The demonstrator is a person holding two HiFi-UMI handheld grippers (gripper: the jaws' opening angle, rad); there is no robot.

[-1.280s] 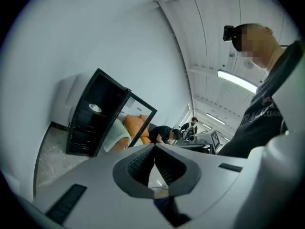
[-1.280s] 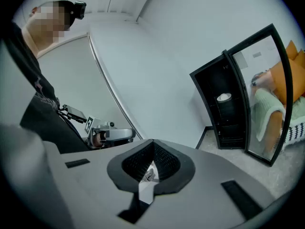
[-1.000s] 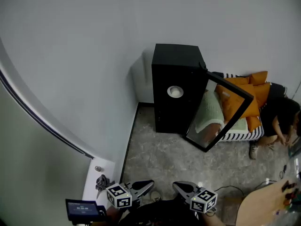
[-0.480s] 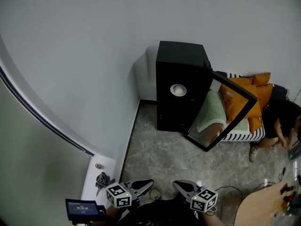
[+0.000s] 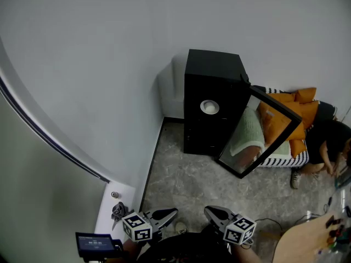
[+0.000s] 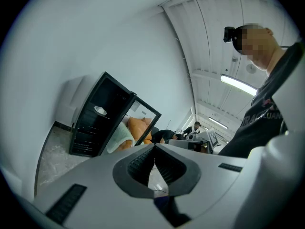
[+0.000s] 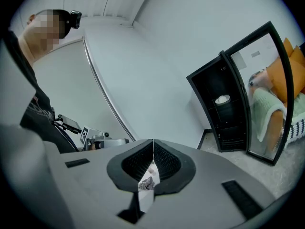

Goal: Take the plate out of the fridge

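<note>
The white plate (image 5: pixel 209 107) sits on an upper shelf inside the black fridge (image 5: pixel 214 70), whose glass door (image 5: pixel 258 136) stands open. It is probably ceramic: stiff, smooth and breakable, so pinch its near rim. The left tongs (image 6: pixel 154 149) and right tongs (image 7: pixel 153 147) are pressed together, empty and well apart from it.

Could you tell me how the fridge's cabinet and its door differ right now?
The fridge cabinet is solid black, backed against the wall; the door is a glazed pane, swung open into the room. The cabinet holds the white plate; the door holds none. Both have black edges.
</note>
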